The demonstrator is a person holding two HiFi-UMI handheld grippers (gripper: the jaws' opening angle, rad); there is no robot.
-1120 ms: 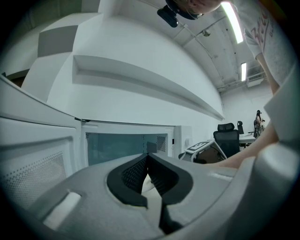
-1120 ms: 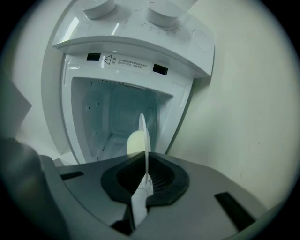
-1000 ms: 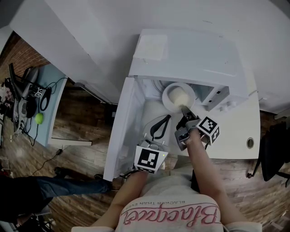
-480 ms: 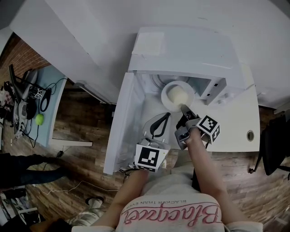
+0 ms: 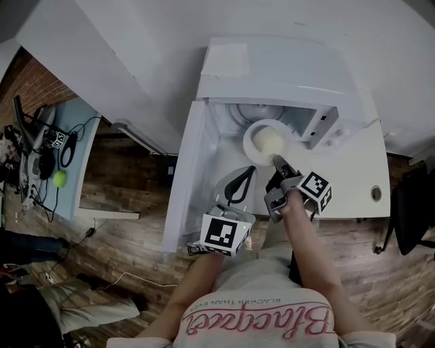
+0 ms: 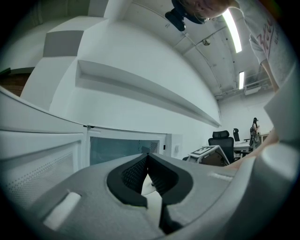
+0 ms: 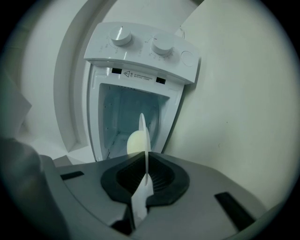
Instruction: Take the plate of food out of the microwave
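White plate (image 5: 253, 134) further out of microwave (image 5: 272, 68) — right tool (image 5: 276, 161) clamped.

Wooden floor (image 5: 122, 173), white wall (image 5: 306, 20), black chair (image 5: 410, 217)

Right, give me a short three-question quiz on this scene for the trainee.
1. Which gripper grips the plate? A) left B) right C) neither
2. True or false: the door of the microwave stands open.
3. What lies on the plate?
Key: 1 B: the right gripper pinches the plate's rim, while the left gripper is shut on nothing. 2 True. 3 One pale, round piece of food.
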